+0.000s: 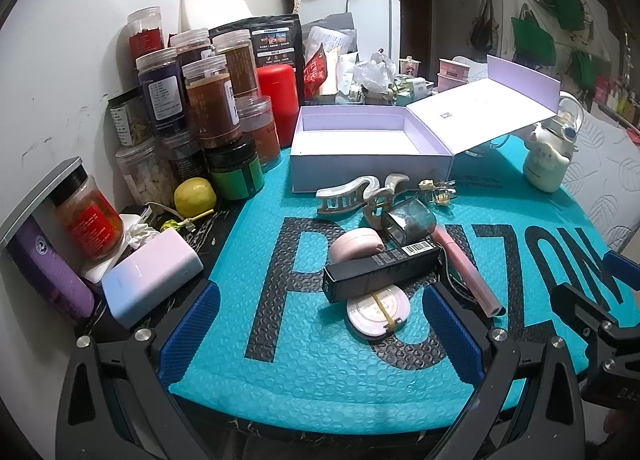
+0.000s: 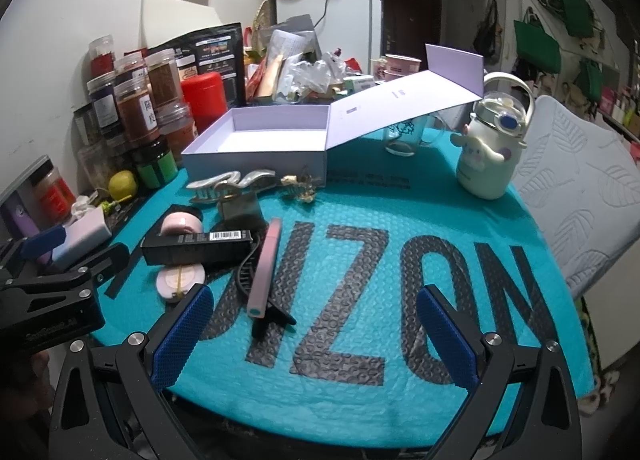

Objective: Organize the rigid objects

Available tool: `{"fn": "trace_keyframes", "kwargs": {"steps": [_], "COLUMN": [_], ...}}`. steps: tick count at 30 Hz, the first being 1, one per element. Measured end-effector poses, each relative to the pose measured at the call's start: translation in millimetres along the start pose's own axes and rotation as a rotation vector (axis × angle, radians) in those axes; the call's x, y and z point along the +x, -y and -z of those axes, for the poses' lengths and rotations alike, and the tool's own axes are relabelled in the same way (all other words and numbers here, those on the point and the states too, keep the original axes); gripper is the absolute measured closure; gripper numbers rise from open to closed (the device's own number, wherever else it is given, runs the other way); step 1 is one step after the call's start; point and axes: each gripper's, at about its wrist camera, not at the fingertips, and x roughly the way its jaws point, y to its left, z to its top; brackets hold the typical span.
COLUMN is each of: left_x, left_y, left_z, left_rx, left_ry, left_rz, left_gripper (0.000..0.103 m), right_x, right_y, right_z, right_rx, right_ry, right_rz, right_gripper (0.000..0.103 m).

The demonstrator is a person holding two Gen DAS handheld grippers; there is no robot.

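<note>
Hand-held grippers, left [image 1: 320,336] and right [image 2: 316,336], agape, seemingly empty, above teal mat [image 2: 360,392].

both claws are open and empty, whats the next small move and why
Probably ease the left claw forward onto the black barcode box. It lies on top of the pile, across the round compact, so lifting it first frees what is beneath. The lavender box behind stands open and looks empty, ready to receive it.
</note>
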Motion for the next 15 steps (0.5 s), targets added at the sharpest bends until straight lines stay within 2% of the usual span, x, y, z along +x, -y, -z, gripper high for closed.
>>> {"fn": "trace_keyframes", "kwargs": {"steps": [3, 8, 15], "left_x": [0.1, 1.1, 4.6], "left_y": [-1.0, 1.5, -1.4], "left_z": [-1.4, -2.2, 1.8], "left_rx": [0.004, 0.023, 0.005], "left_ry": [0.003, 0.013, -0.005], "left_rz": [-0.007, -0.026, 0.007], "left_gripper": [0.000, 0.000, 0.000], "right_x": [1.6, 5.3, 8.0], "right_y": [0.4, -2.2, -3.4], "right_z": [-1.0, -2.4, 0.1], "right_rx": [-0.005, -0.015, -0.012], "right_ry": [-0.002, -0.009, -0.017], "right_rz": [-0.013, 0.015, -0.001], "right_gripper": [0.000, 0.000, 0.000]}}
